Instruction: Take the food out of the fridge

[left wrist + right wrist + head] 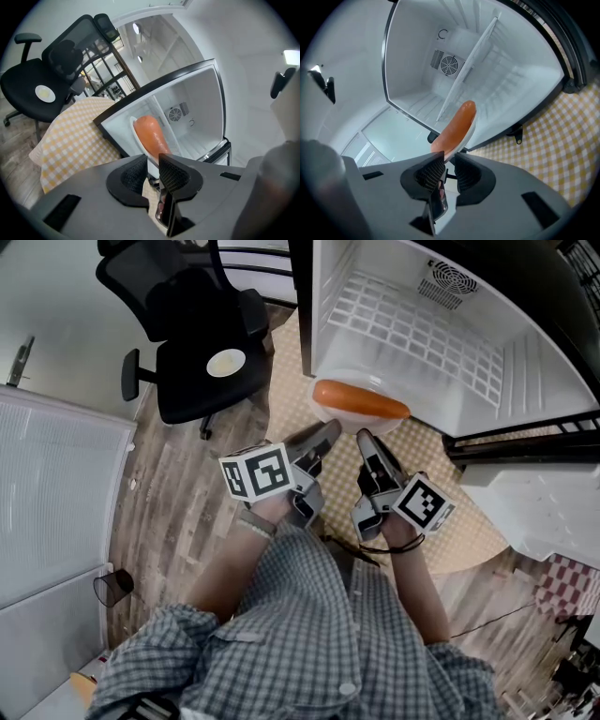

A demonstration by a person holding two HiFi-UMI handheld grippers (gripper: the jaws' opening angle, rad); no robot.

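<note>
- Head view: the plate (339, 416) with the orange sausage (361, 399) is at the mouth of the open fridge (525, 367), above the checkered cloth (450, 521). The left gripper (330, 431) and the right gripper (366, 439) both reach its near rim, close beside each other. Both grips are on the same side, so the far side has no support. I judge that the plate can tip away from the person and knock against the fridge edge.
- Left gripper view: the jaws stand narrow with the white rim between them, and the pads seem to press on it. Only the very edge is caught. If this grip loosens before the plate rests on something, all the weight goes to the other gripper and the plate can twist.
- Right gripper view: these jaws are also narrow and closed on the rim. The sausage lies lengthwise on the plate, pointing into the fridge. It looks smooth and round, so I expect it to roll or slide off if the plate tilts. It can then fall on the cloth or the floor.
</note>
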